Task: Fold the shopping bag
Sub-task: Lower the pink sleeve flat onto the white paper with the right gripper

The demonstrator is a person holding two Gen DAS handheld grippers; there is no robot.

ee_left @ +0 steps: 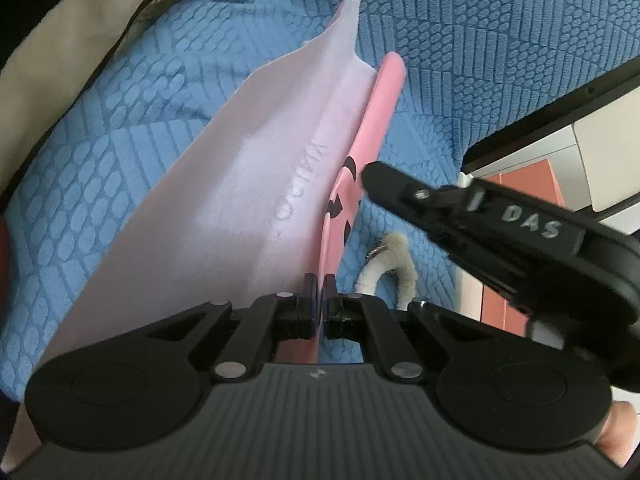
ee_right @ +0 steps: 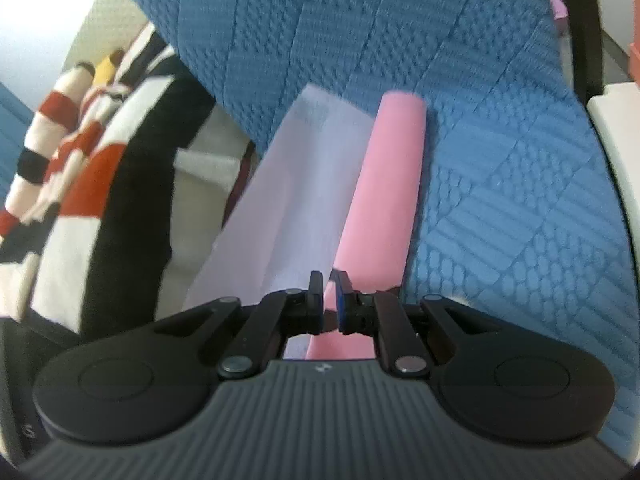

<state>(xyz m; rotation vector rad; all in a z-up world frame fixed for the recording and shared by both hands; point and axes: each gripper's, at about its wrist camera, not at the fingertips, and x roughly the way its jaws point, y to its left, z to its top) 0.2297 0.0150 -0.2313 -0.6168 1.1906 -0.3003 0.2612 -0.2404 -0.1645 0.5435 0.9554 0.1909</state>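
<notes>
Left gripper [ee_left: 320,296] clamps the shopping bag [ee_left: 240,184] edge at lower centre; right gripper [ee_right: 329,300] pinches it likewise. We judge both grips should hold level tension, laying pink over white on the blue cover [ee_left: 460,60].

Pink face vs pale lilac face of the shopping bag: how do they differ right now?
1. Colour: the pink outer face of the fabric shopping bag is saturated; the pale lilac inner face is near white.
2. Markings: pink carries black printed shapes; lilac shows only faint lettering.
3. Exposure: lilac spreads wide; pink shows as a narrow strip.

Shared: same bag, over the blue quilted cover, edge pinched by the left gripper and right gripper.
</notes>
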